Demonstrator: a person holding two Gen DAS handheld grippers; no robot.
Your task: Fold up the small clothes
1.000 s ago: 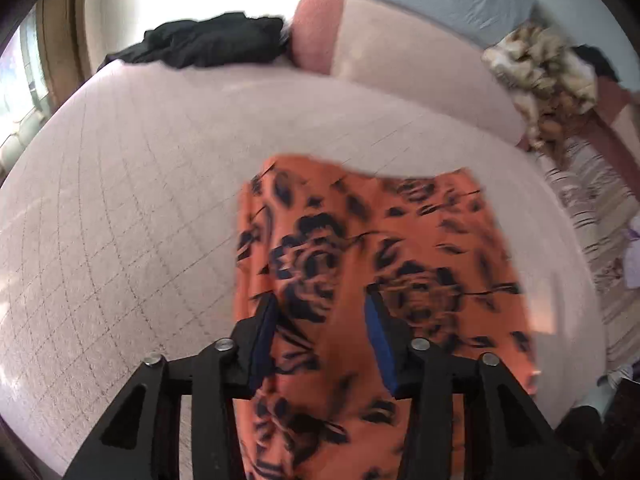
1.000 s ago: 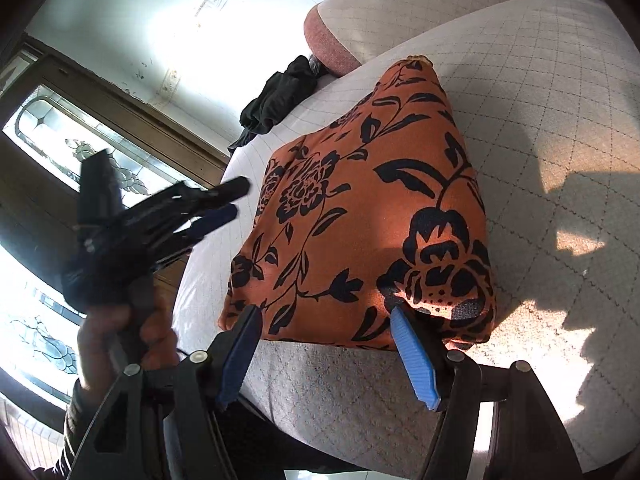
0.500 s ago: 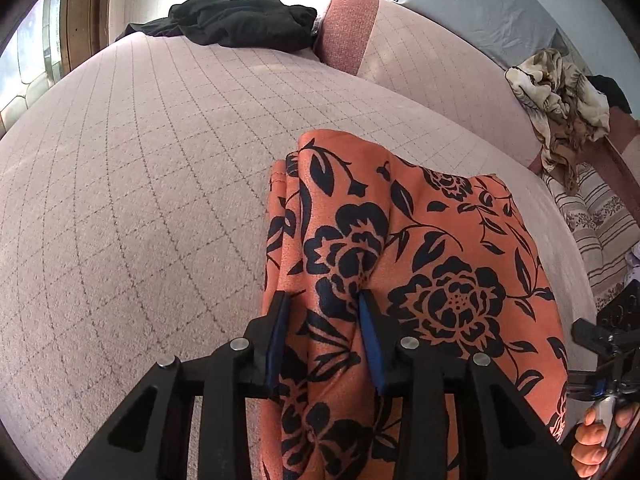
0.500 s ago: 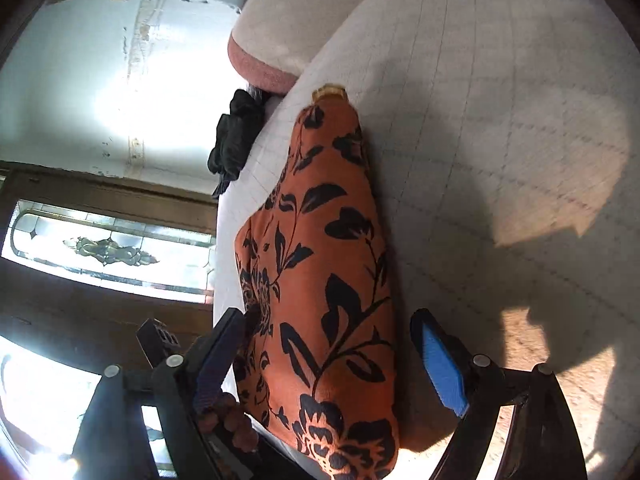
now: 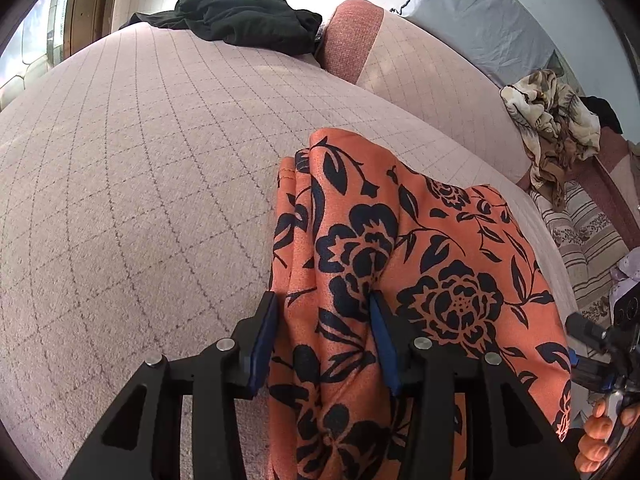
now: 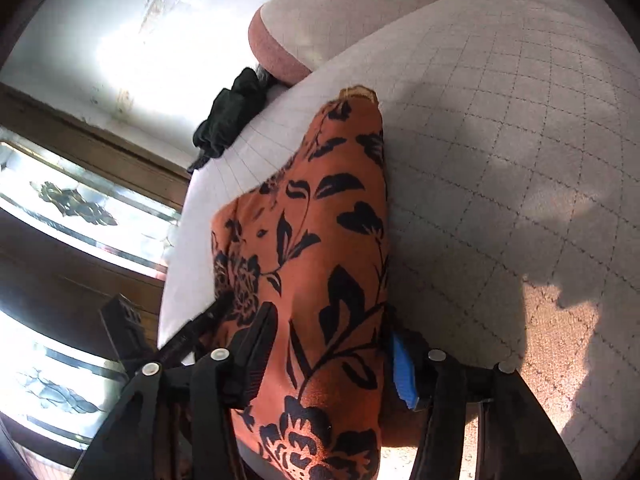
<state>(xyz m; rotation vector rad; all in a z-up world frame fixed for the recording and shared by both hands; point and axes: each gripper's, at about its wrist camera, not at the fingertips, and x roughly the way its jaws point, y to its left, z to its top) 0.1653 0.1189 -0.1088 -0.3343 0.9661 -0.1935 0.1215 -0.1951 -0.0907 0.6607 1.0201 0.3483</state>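
An orange cloth with black flowers [image 5: 440, 240] lies folded in a long bundle on the quilted pink cushion [image 5: 140, 180]. My left gripper [image 5: 320, 312] straddles its left fold. The jaws are opening, and the left pad stands just off the fabric. In the right wrist view the same cloth [image 6: 320, 220] runs away from my right gripper [image 6: 332, 340]. Those jaws are closing around the near end of the cloth, which fills the gap between them. The right gripper [image 5: 592, 340] also shows at the cloth's right edge in the left wrist view, held by a hand [image 5: 604, 432].
A black garment [image 5: 248, 20] lies at the cushion's far end beside a pink backrest [image 5: 420, 60]. A beige patterned garment [image 5: 552, 120] is heaped at the right over a striped cover [image 5: 580, 232]. A wooden door with glass panes [image 6: 60, 208] stands beyond the cushion's left edge.
The left jaws have spread wider over the fold. The right gripper has slid in over the cloth's near end, and its jaws have narrowed around it.
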